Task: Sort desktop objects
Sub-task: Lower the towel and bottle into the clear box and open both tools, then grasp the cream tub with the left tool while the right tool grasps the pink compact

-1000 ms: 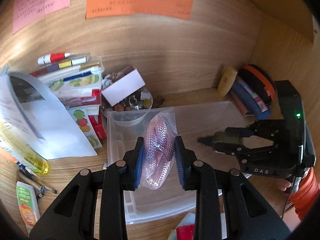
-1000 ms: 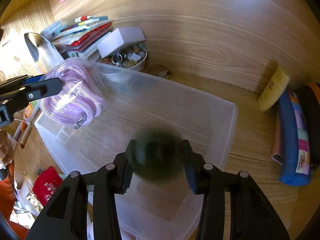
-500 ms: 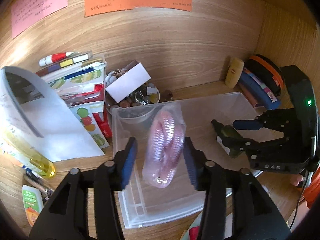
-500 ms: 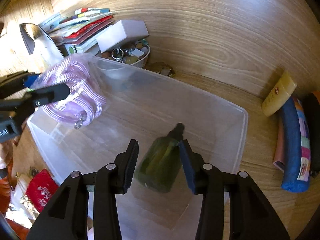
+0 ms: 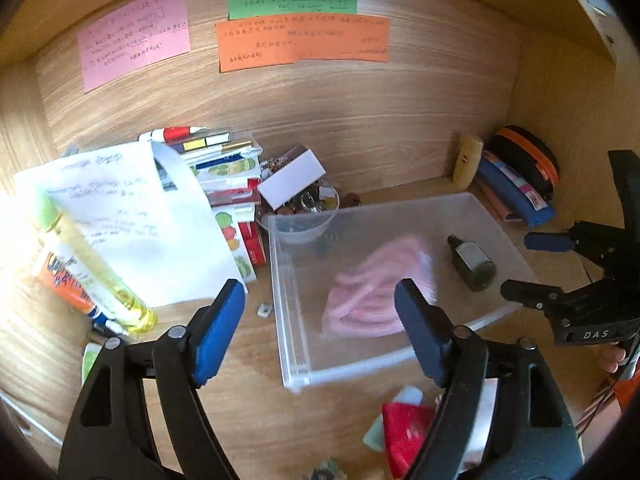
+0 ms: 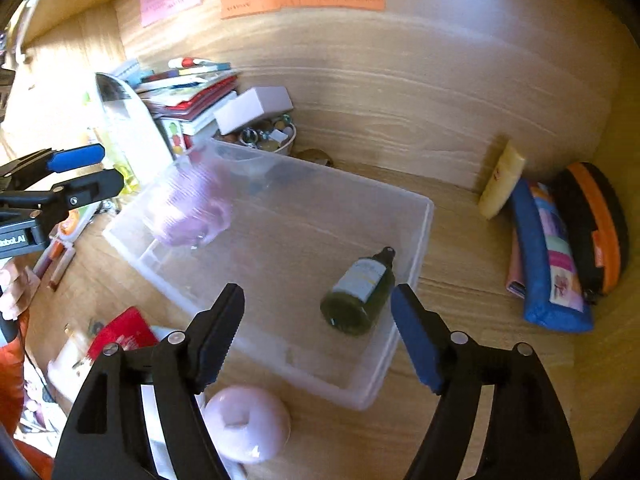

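A clear plastic bin (image 5: 280,280) (image 6: 424,236) stands on the wooden desk. A pink coiled cord in a clear bag (image 5: 376,292) is blurred inside the bin's left part; it also shows in the right wrist view (image 6: 192,204). A dark green bottle (image 5: 472,260) (image 6: 360,292) lies on its side in the bin's right part. My left gripper (image 5: 320,320) is open and empty above the bin's front edge. My right gripper (image 6: 318,332) is open and empty, just in front of the bottle.
A stack of books and pens (image 5: 224,172), a white paper sheet (image 5: 132,216), a yellow tube (image 5: 92,264) and a bowl of trinkets (image 5: 308,200) sit left of the bin. Pencil cases (image 6: 560,240) lie at the right. A pink round object (image 6: 248,424) and a red packet (image 5: 404,428) lie in front.
Both grippers opened wide and pulled back. The pink cord bag dropped from the left gripper into the bin. The green bottle left the right gripper and now lies in the bin.
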Demonstrator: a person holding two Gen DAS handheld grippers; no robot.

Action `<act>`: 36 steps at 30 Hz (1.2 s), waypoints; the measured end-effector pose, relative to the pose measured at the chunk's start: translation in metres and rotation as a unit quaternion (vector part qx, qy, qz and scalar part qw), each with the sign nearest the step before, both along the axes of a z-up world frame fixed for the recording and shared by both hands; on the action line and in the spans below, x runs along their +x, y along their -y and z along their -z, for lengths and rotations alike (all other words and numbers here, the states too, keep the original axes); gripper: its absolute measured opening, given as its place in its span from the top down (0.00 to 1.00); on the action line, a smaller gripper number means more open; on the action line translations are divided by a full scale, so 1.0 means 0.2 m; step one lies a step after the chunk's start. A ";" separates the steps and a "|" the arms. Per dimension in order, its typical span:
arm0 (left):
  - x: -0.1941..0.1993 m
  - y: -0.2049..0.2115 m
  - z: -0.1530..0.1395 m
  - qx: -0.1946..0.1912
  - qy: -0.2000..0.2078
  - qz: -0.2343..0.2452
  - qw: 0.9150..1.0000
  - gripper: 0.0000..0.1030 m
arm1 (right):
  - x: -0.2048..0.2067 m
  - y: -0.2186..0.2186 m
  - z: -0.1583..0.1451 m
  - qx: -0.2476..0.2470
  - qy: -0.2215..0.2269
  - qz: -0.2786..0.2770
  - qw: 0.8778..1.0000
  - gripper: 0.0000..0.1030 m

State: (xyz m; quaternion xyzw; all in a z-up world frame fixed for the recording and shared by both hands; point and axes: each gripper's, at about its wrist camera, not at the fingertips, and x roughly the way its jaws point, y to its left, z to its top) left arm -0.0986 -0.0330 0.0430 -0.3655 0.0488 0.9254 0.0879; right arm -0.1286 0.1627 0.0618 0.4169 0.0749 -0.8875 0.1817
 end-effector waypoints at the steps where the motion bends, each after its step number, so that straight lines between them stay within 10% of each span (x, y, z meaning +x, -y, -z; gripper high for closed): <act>1: 0.02 0.00 0.00 -0.001 0.000 0.000 1.000 0.21 | 0.03 0.00 -0.01 0.001 -0.005 0.000 1.000 0.29; 23: 0.54 0.07 0.26 0.033 0.086 -0.024 0.995 0.20 | 0.63 -0.09 0.10 0.001 -0.002 0.001 1.000 0.28; 36: 0.65 0.02 0.46 0.044 0.127 -0.024 0.991 0.10 | 0.55 0.01 0.24 0.005 0.026 -0.010 1.000 0.28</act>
